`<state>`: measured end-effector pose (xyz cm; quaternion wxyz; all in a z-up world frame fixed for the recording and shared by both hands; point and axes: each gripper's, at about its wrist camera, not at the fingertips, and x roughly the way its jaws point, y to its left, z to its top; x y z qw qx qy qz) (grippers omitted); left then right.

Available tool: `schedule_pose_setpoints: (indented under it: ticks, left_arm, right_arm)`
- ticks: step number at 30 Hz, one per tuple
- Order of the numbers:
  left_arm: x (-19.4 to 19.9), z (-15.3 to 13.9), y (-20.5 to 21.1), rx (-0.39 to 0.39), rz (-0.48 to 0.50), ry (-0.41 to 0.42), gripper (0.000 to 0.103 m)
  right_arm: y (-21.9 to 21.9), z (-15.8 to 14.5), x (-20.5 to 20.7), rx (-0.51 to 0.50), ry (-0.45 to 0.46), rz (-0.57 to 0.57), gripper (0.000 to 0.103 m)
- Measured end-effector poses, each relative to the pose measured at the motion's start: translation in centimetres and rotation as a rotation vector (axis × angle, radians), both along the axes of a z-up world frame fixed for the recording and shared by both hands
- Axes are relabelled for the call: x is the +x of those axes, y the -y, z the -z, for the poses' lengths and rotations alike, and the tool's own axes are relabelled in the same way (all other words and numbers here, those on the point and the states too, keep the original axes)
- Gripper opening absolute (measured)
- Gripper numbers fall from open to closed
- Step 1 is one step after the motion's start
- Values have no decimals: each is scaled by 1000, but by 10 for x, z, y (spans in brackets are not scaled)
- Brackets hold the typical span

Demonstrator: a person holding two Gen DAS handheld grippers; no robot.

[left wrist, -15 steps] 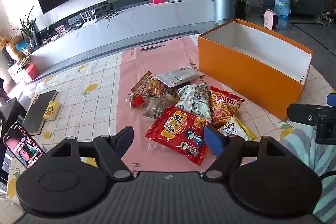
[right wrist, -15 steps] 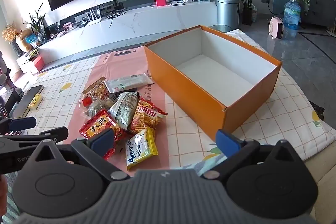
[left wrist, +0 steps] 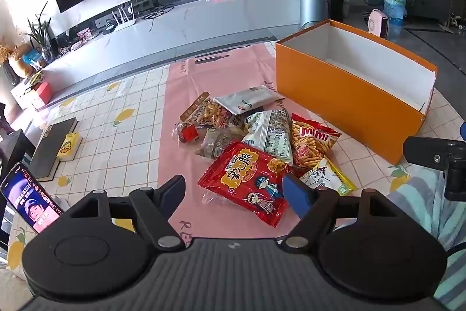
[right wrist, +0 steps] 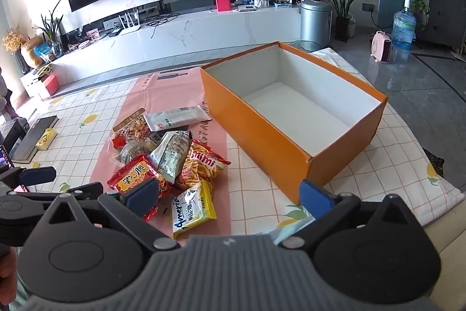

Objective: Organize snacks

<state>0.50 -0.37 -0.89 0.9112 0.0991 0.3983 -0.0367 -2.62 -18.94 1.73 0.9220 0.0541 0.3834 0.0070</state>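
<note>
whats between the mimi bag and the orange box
Nothing: in the right wrist view, only bare pink mat and checked cloth separate the Mimi bag from the orange box; the left wrist view shows the same.

The snack pile lies on the mat at table centre. The box stands at 2 o'clock from the pile, near it but apart. The Mimi bag lies at the pile's 3 o'clock edge. The flat sachet lies at 12 o'clock. The phone stands at 8 o'clock, well apart, with the book behind it.
</note>
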Motion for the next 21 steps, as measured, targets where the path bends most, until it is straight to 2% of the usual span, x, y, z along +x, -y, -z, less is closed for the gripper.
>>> schedule_pose_setpoints:
  ticks: [21]
  left_arm:
    - [0,4,-8,-12,-18,-9,89]
  right_arm:
    - [-7,1,4,-19,-4,-4,99]
